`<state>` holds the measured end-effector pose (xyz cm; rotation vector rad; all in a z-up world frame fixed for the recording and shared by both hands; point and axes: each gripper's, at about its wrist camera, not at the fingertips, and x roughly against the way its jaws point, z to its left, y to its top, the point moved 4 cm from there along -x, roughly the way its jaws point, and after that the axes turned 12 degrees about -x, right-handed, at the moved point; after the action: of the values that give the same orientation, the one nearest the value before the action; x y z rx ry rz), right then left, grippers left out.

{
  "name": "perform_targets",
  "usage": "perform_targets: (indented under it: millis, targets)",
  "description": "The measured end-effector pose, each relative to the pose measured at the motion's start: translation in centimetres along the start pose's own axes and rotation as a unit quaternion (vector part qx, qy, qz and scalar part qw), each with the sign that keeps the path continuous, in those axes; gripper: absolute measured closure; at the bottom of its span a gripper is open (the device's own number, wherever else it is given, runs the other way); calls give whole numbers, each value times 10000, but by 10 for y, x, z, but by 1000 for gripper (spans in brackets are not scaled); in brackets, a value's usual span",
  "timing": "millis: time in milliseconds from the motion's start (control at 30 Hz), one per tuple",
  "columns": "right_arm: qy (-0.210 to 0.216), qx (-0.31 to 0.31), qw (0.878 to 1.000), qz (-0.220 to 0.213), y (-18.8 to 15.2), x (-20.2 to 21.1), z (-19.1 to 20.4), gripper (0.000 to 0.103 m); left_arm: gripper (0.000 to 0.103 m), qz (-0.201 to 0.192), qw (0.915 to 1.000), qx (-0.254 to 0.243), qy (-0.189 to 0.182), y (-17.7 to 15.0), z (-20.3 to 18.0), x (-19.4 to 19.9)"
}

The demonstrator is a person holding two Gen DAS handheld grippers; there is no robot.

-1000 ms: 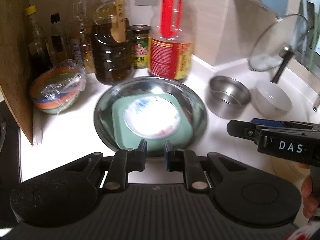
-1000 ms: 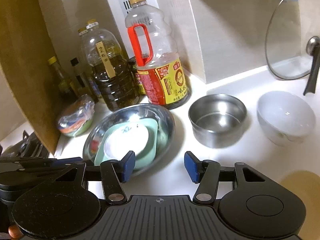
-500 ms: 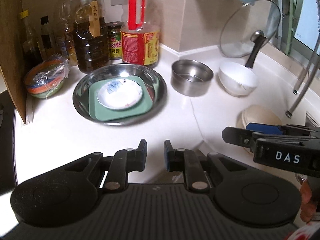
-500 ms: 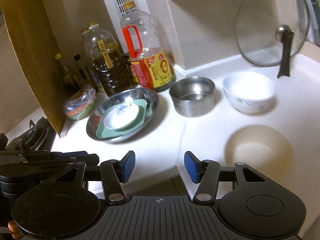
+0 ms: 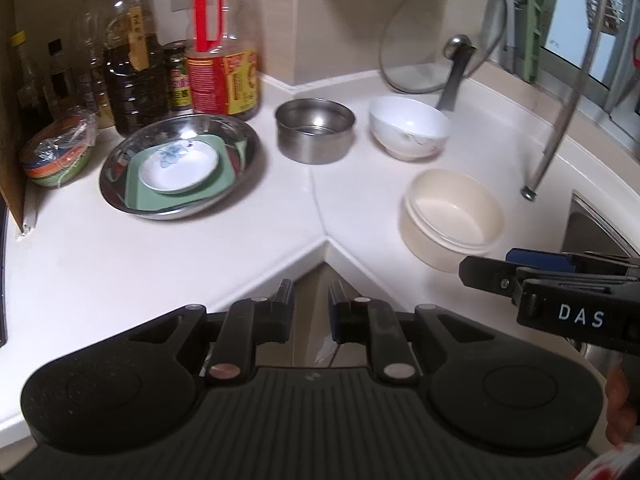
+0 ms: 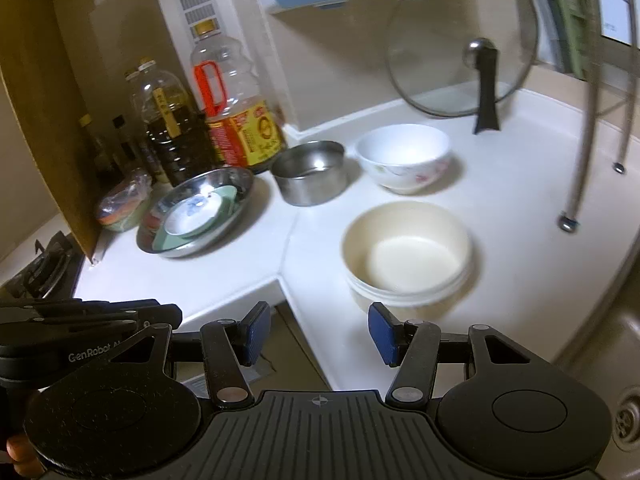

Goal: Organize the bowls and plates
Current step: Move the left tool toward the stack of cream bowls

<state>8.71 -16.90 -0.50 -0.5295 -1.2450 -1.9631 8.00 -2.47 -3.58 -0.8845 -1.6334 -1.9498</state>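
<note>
White worktop [image 5: 160, 264]. Shiny silver round steel tray [image 5: 120, 160] holds a pale green square plate [image 5: 224, 180], with a white saucer [image 5: 180, 166] bearing a blue floral motif on top. Plain silver steel bowl [image 5: 315, 130]. White porcelain bowl [image 6: 402, 158] with pink and grey flower print on its outer wall. Cream bowl [image 6: 406, 252], plain. Oil bottle [image 6: 236, 104]: clear, red handle, red and yellow label, yellow cap. Dark brown oil in the clear jug [image 5: 134, 76]. Wrapped bowls [image 5: 56, 152] striped orange, blue, green. Clear glass lid [image 6: 460, 40] with a black handle. Black left tool [image 5: 311, 312]; black right tool [image 6: 318, 334] with blue pads [image 6: 382, 334].
</note>
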Motion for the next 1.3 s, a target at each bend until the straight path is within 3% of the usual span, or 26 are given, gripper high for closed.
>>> perform_targets:
  millis: [733,1300]
  targets:
    - [-642,-538,9965,45,-24,45,-72,48,87,81,9989,-386,-234,-14,-70,7]
    - [-844,-762,9935,-34,-1,28,-93,48,87,-47,9975,-506,-498,16,-71,-19]
